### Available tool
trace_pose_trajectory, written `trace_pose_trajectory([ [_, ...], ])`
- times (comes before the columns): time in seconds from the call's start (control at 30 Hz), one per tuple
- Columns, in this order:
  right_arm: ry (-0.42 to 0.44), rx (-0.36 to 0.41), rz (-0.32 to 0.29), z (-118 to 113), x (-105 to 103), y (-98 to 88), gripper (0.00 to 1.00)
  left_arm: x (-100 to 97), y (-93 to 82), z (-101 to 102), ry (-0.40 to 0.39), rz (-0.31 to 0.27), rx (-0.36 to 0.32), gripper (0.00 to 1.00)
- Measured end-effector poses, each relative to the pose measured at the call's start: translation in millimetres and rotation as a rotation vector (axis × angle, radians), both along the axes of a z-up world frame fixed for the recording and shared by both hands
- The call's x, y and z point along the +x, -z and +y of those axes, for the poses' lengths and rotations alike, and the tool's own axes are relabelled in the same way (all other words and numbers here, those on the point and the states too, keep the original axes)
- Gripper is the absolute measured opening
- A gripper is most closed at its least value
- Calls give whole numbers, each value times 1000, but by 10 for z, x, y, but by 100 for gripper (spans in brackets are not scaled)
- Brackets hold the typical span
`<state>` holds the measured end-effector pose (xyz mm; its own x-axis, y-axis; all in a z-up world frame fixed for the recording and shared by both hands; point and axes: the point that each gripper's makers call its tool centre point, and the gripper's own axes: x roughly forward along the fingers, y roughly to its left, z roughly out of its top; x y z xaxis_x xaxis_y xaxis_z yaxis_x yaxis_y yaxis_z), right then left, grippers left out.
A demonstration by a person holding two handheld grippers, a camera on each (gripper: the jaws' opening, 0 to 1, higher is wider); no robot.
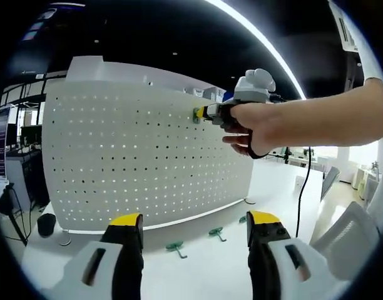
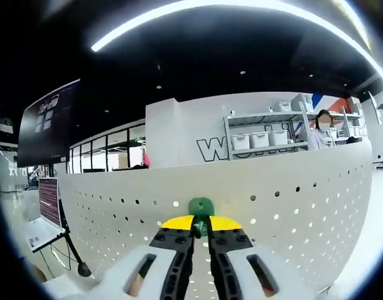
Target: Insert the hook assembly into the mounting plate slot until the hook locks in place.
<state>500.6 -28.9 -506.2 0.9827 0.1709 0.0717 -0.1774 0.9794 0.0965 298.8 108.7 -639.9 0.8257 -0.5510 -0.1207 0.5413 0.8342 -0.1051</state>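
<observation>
At the pegboard (image 2: 304, 187), right hand-held gripper (image 2: 201, 223) apparently pinches a green hook (image 2: 201, 207).

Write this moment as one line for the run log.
right tool: shut on green hook at pegboard | left tool: open | spare hooks: on table

— Surface? 
— White table (image 1: 210, 269). White pegboard (image 1: 141, 162) stands upright on it.
— Loose items? 
— Three green hooks (image 1: 176, 249) lie on the tabletop, just before the board's foot.
</observation>
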Motion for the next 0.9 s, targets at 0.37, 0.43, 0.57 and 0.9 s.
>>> trace_pose_trajectory([
  [0.37, -47, 26, 68, 77, -57, 106, 44, 0, -12, -15, 4, -3, 3, 69],
  [0.43, -54, 22, 69, 82, -64, 129, 50, 0, -10, -22, 5, -2, 5, 70],
  [0.57, -58, 11, 90, 93, -92, 196, 59, 0, -6, -28, 6, -2, 4, 70],
  [0.9, -139, -17, 52, 190, -160, 164, 64, 7, -11, -20, 4, -5, 5, 70],
])
